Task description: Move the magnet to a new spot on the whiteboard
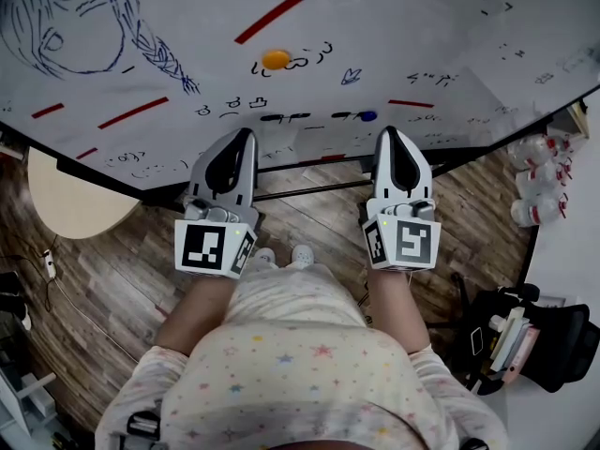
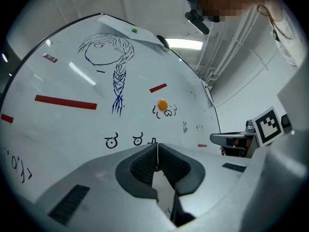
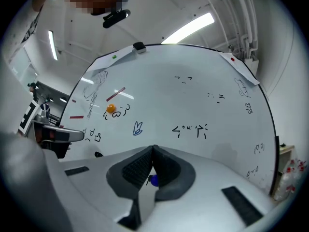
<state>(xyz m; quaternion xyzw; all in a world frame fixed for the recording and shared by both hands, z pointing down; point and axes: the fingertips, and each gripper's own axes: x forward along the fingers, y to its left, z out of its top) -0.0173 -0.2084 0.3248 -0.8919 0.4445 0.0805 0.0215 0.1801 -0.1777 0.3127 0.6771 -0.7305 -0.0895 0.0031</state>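
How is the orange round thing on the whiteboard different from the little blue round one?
The orange magnet sits high on the whiteboard, beside a black squiggle; the blue round piece sits low, near the bottom edge, just ahead of the right gripper. The orange one looks larger than the blue one. Both are round and stuck on the board, with nothing touching them.

One whiteboard [image 1: 375, 26], one orange magnet [image 1: 276, 60], one blue magnet [image 1: 367, 116], two grippers: left gripper [image 1: 247, 135] and right gripper [image 1: 388, 131].
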